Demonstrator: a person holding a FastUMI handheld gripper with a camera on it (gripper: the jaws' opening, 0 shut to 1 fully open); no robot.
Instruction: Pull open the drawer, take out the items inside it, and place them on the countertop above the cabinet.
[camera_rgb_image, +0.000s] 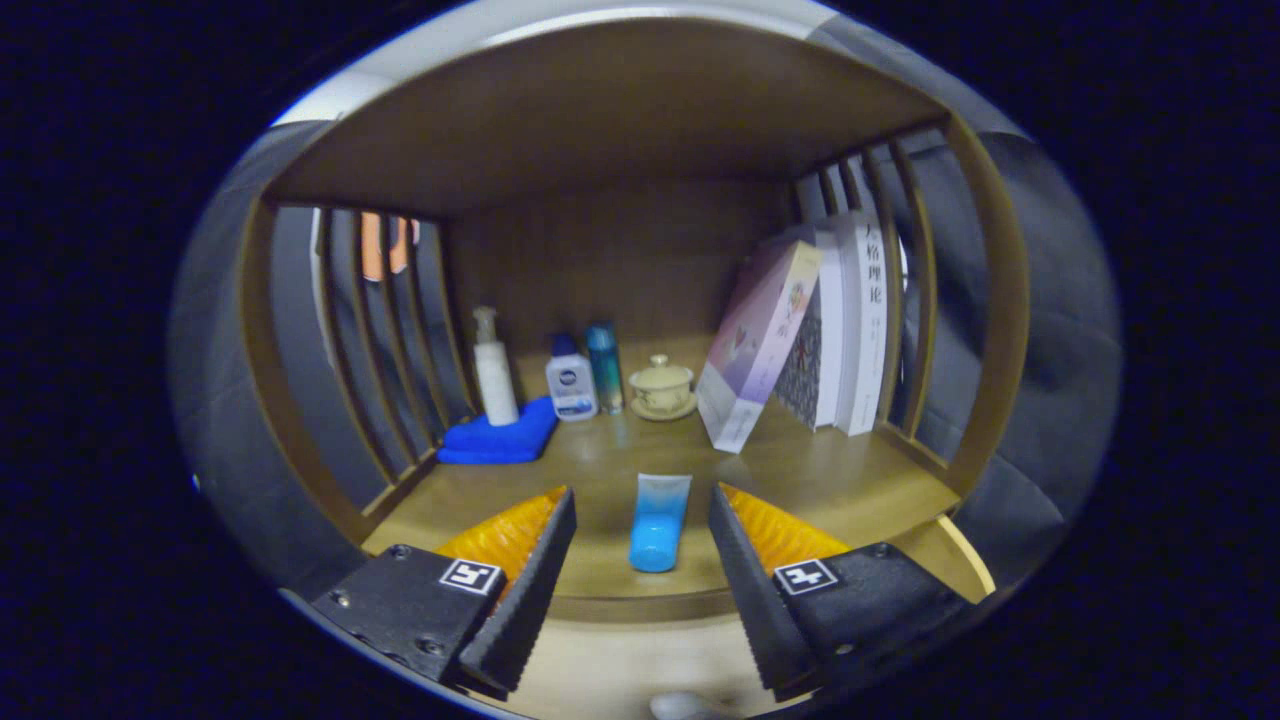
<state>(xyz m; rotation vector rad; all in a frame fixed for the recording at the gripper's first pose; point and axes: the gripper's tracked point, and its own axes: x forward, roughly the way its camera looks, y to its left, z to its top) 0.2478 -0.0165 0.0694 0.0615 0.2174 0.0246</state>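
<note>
Risk of nudging blue tube (659, 522) off surface (840, 480) front edge: gripper (640, 560) jaws spread open, empty, flanking it (apparently not touching), drawer front probably just below, hard to tell.

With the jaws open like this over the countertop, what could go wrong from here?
1. The blue tube lies loose between the open gripper jaws, near the countertop front edge; a nudge on withdrawal could roll it off.
2. The leaning book rests tilted against upright books; bumping it could topple it onto the lidded cup.
</note>
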